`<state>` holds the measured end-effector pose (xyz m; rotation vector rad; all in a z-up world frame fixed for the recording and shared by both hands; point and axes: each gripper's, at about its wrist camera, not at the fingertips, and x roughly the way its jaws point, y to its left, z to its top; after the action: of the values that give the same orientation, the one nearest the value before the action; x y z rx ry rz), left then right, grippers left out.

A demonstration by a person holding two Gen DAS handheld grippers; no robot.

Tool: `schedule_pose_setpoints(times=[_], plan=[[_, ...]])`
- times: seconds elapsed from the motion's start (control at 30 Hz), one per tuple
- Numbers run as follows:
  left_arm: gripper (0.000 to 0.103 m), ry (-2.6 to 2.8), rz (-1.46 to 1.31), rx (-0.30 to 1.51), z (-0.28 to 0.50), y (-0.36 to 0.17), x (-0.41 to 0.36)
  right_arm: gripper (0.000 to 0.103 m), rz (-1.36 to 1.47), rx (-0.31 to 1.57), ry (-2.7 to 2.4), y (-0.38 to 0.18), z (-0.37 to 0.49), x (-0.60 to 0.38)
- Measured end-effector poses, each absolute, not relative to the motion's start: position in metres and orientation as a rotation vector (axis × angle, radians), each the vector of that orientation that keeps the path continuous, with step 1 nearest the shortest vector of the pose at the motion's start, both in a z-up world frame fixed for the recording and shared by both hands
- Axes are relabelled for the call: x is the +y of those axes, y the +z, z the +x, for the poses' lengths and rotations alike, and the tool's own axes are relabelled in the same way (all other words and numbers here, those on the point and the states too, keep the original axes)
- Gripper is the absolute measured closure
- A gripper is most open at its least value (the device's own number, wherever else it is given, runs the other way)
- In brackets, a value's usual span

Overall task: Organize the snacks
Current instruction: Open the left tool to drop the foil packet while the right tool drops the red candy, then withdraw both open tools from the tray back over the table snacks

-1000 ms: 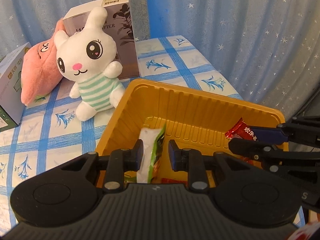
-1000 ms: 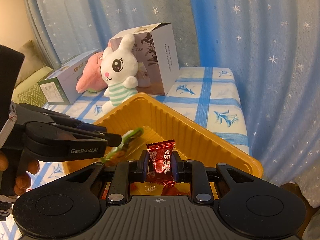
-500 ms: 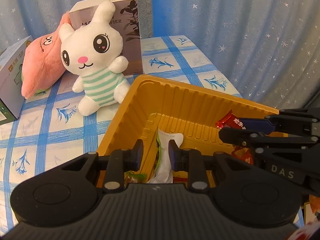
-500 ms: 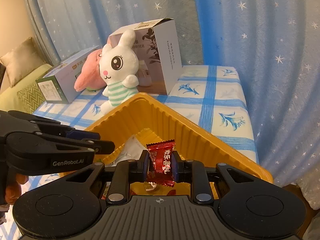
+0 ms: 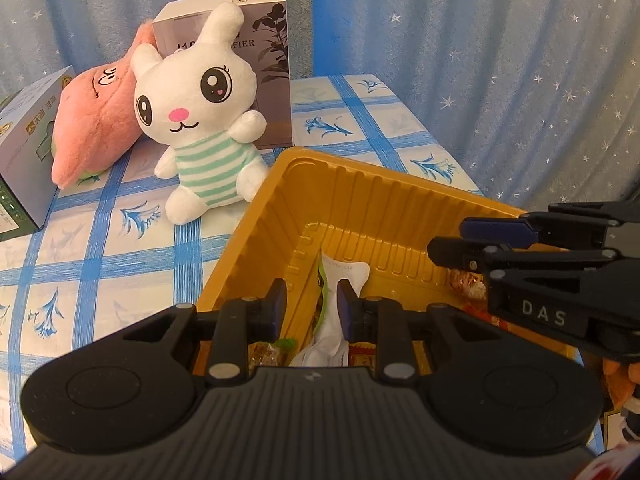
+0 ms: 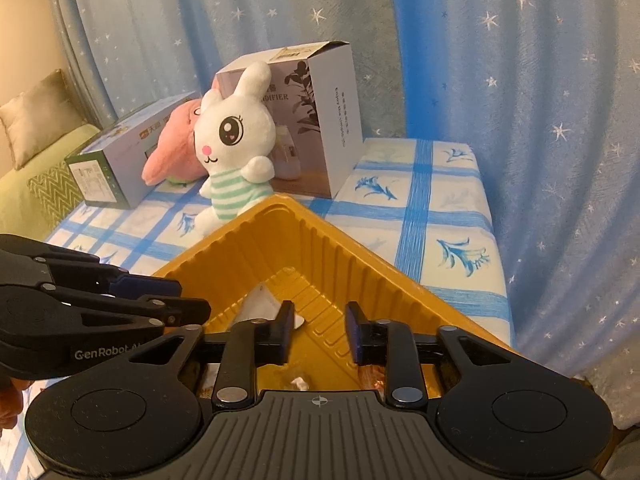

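Observation:
A yellow ribbed plastic tray [image 5: 384, 204] [image 6: 320, 248] sits on the blue-checked tablecloth and holds several wrapped snacks. My left gripper [image 5: 311, 309] is open over the tray's near side, and a white-and-green snack packet [image 5: 340, 280] lies in the tray below its fingers. My right gripper [image 6: 318, 330] is open and empty over the tray, with small wrapped candies [image 6: 298, 380] below it. The right gripper also shows in the left wrist view [image 5: 452, 240], and the left gripper in the right wrist view [image 6: 188, 298]. The white packet shows in the right wrist view [image 6: 260, 304] too.
A white bunny plush [image 5: 200, 120] [image 6: 236, 152] sits just behind the tray, beside a pink plush [image 5: 96, 120]. A tall grey box [image 6: 320, 120] and a flat box [image 6: 116, 160] stand at the back. A starred blue curtain [image 5: 480, 60] hangs behind, and the table's edge runs along the right.
My left gripper opened and let the white-and-green packet fall into the tray. My right gripper opened and the red candy dropped out of it into the tray.

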<state>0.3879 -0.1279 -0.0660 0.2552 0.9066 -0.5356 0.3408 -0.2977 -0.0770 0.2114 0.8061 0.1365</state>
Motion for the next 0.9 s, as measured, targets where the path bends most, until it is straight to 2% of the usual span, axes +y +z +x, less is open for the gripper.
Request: schedule_pose_setpoints(times=[0.33,0.6,0.9], plan=[[0.077,-0.541,0.221,0.888,0.365,-0.053,-0.117,0.053,0.25,0.821,0.136,-0.071,0.308,-0.304],[0.069,-0.549,0.198,0.853,0.333,-0.036,-0.107,0.043,0.268,0.803,0.121,-0.057,0.275,-0.306],[0.068,-0.545,0.161,0.827,0.289,-0.016,-0.084,0.039,0.273,0.782,0.111,-0.041,0.235,-0.302]])
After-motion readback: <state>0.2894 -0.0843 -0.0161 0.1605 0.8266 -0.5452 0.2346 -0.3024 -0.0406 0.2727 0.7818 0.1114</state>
